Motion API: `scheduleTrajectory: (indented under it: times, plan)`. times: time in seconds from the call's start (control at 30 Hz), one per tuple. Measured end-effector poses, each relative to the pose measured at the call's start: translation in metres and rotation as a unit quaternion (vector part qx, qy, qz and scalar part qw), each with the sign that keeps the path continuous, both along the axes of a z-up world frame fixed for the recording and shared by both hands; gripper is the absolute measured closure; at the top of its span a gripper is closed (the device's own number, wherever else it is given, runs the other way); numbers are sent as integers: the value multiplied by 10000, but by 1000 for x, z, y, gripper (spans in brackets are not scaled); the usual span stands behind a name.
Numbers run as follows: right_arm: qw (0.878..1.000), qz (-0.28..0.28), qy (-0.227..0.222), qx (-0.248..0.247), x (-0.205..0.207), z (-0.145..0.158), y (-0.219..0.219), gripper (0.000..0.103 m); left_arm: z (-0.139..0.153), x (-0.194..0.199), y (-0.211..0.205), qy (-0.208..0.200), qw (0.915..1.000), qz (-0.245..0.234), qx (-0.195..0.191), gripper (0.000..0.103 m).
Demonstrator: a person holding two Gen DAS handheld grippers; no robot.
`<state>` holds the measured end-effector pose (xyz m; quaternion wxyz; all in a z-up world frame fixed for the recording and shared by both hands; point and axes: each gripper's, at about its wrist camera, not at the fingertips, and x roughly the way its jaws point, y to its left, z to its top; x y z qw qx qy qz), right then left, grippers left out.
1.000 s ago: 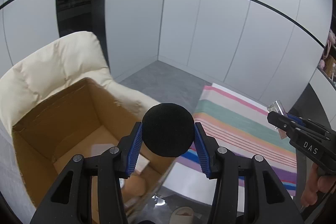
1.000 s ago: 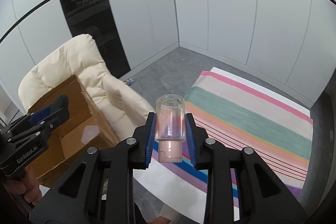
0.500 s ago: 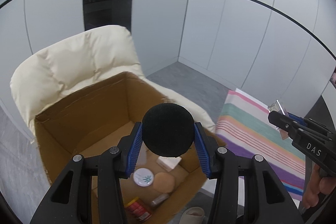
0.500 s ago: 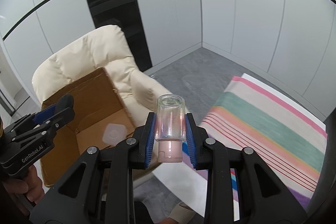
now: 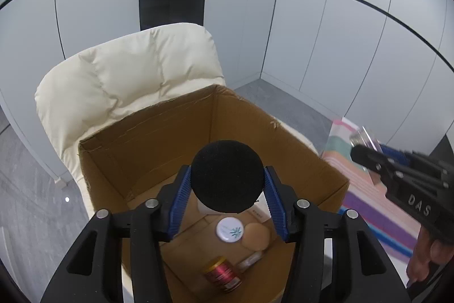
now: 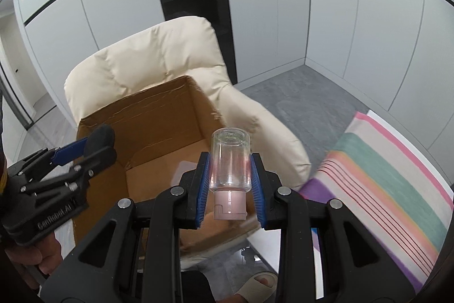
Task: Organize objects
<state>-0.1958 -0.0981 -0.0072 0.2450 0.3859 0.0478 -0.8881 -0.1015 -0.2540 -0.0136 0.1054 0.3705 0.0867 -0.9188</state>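
Observation:
My left gripper (image 5: 227, 171) hangs over the open cardboard box (image 5: 159, 138) with a black foam ball (image 5: 227, 175) between its blue pads. Its jaws are opening, and the pads still touch the ball's sides. In the right wrist view the left gripper (image 6: 99, 145) sits over the box's (image 6: 147, 115) left rim. My right gripper (image 6: 229, 161) is shut on a clear bottle (image 6: 229, 158) with a pink cap, just above the box's near right edge. It also shows as the right gripper (image 5: 360, 154) at the right of the left wrist view.
The box rests on a cream padded armchair (image 5: 127, 70). Inside lie a white-lidded jar (image 5: 229, 229), a tan puff (image 5: 255, 236), a red can (image 5: 222, 273) and a small bottle (image 5: 249, 260). A striped cloth (image 6: 383, 175) lies right. A sandalled foot (image 6: 258, 284) is below.
Both grippers have swung left toward the armchair, bringing the box under them with its contents in sight. The left pads stand slightly wider around the ball. The bottle stays gripped.

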Motion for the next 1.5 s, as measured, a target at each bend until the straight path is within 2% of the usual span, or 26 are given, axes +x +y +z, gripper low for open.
scheduleTrajectory:
  times: [0.03, 0.17, 0.23, 0.43, 0.83, 0.87, 0.93, 1.03, 1.1, 1.3, 1.5]
  plan:
    - [10000, 25, -5, 3, 0, -1, -4, 74, -1, 2, -2, -16, 10000, 34, -83, 37]
    - [9999, 156, -36, 22, 1, -3, -23, 74, -2, 10, -11, -84, 9992, 221, -310, 16]
    - [9998, 214, -58, 24, 1, -5, -32, 74, -1, 16, -20, -66, 9984, 404, -393, 0]
    - [9991, 405, -146, -1, 4, -8, -58, 74, 2, 34, -47, -35, 9963, 793, -338, 0]
    - [9960, 860, -212, 132, 21, -18, -105, 74, 2, 51, -79, -61, 9934, 1113, -286, 0]
    - [9958, 881, -188, 137, 23, -19, -105, 72, 2, 50, -80, -70, 9933, 1119, -278, 0]
    - [9958, 884, -181, 153, 22, -19, -104, 53, 2, 50, -80, -89, 9934, 1112, -273, 0]
    - [9971, 731, -196, 15, 17, -17, -95, 34, 2, 48, -81, -85, 9931, 1148, -242, 0]
    - [9980, 613, -178, 4, 14, -15, -89, 25, 2, 46, -81, -84, 9932, 1142, -212, 0]
    - [9992, 391, -96, 34, 8, -13, -74, 7, 1, 37, -70, -103, 9942, 1043, -232, 0]
    - [9996, 263, 28, 91, 5, -11, -58, 0, 0, 25, -54, -124, 9957, 880, -259, 0]
